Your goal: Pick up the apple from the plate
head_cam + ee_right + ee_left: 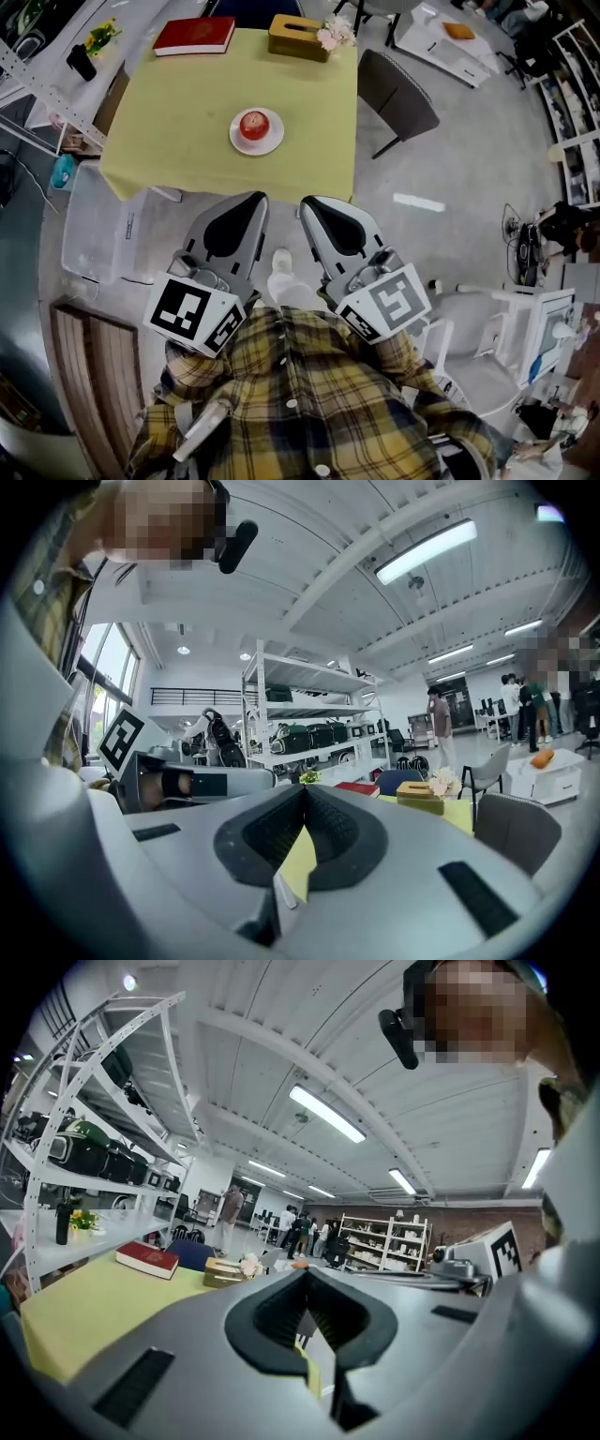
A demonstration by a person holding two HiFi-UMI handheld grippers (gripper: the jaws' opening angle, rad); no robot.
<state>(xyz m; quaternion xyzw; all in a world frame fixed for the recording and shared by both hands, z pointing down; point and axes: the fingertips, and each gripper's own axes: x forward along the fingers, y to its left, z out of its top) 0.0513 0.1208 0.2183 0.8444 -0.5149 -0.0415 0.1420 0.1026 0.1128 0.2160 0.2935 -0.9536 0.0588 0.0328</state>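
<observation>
A red apple (pixel 253 124) lies on a small white plate (pixel 273 141) near the front middle of a table under a yellow cloth (pixel 187 112). Both grippers hang in front of the table's near edge, short of the plate, pointing toward it. My left gripper (pixel 258 197) has its jaws shut with nothing in them, and so does my right gripper (pixel 307 202) beside it. In the left gripper view the left gripper (pixel 307 1279) blocks the plate, and the yellow cloth (pixel 84 1307) shows at the left. In the right gripper view the right gripper (pixel 305 791) also hides the apple.
A red book (pixel 195 35) and a wooden tissue box (pixel 298 37) with flowers lie at the table's far edge. A grey chair (pixel 398 94) stands at the table's right, a clear plastic bin (pixel 94 225) on the floor at its left, a white chair (pixel 487 337) at my right.
</observation>
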